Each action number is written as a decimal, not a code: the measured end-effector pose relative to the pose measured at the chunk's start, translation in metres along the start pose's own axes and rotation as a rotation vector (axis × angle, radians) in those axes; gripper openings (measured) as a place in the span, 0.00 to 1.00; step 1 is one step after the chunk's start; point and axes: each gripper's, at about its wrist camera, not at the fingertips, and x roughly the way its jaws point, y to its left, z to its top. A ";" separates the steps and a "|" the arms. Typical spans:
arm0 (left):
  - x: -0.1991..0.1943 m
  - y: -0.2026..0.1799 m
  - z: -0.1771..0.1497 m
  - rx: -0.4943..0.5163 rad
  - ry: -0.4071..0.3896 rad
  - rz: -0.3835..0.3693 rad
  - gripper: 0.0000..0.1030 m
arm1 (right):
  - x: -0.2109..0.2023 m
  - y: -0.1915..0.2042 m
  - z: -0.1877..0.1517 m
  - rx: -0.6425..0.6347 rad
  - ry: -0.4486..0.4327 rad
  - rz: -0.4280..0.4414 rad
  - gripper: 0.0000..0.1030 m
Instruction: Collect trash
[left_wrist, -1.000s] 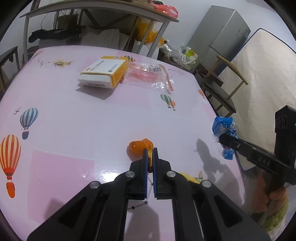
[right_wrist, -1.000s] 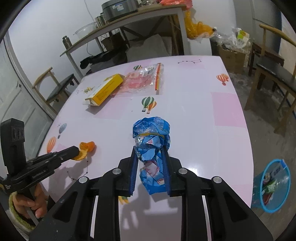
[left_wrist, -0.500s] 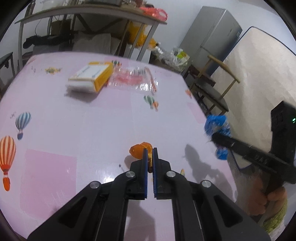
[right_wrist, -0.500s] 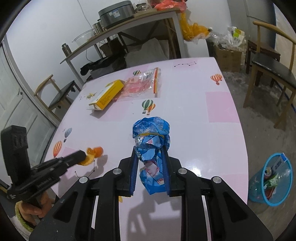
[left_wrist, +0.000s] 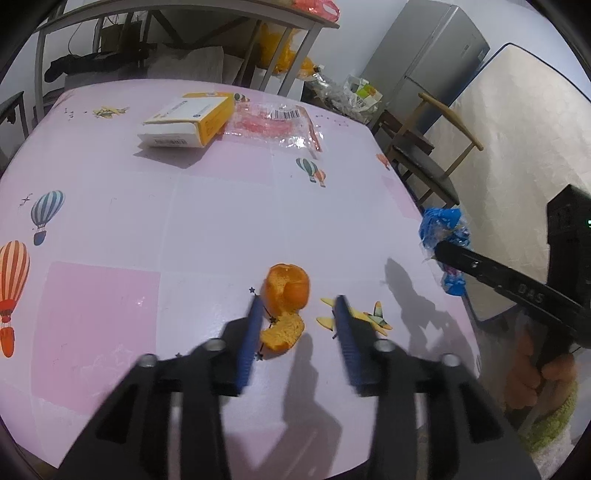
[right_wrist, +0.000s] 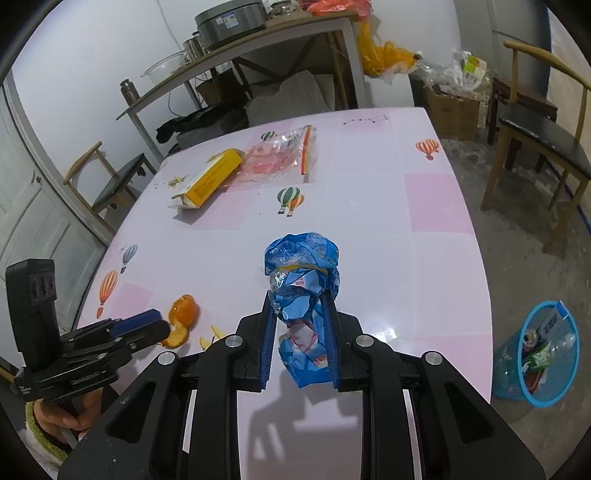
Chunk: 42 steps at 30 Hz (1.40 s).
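Observation:
An orange peel (left_wrist: 284, 306) lies on the pink table (left_wrist: 207, 221) between my left gripper's (left_wrist: 297, 306) open fingers, close to the left one. It also shows in the right wrist view (right_wrist: 181, 319) just beyond the left gripper (right_wrist: 149, 326). My right gripper (right_wrist: 299, 301) is shut on a crumpled blue plastic wrapper (right_wrist: 303, 273) and holds it above the table's near right part. The wrapper also shows in the left wrist view (left_wrist: 443, 236). A blue trash basket (right_wrist: 537, 354) with trash in it stands on the floor at the right.
A yellow-and-white box (left_wrist: 188, 120) and a clear plastic bag (left_wrist: 277, 123) lie at the table's far side. Wooden chairs (right_wrist: 535, 136) stand to the right and the far left. A metal shelf table (right_wrist: 258, 48) stands behind.
My left gripper has opened and the orange peel now lies free on the table between its fingers. The right gripper still holds the blue wrapper.

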 end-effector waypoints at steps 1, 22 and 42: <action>-0.001 0.001 0.000 -0.002 -0.003 -0.007 0.44 | 0.000 0.000 -0.001 0.005 0.002 -0.002 0.22; 0.010 0.001 0.006 0.026 0.028 0.013 0.45 | 0.005 -0.006 -0.003 0.023 0.014 0.019 0.22; 0.031 -0.031 -0.004 0.236 0.043 0.250 0.17 | 0.002 -0.005 -0.005 0.012 0.003 0.013 0.22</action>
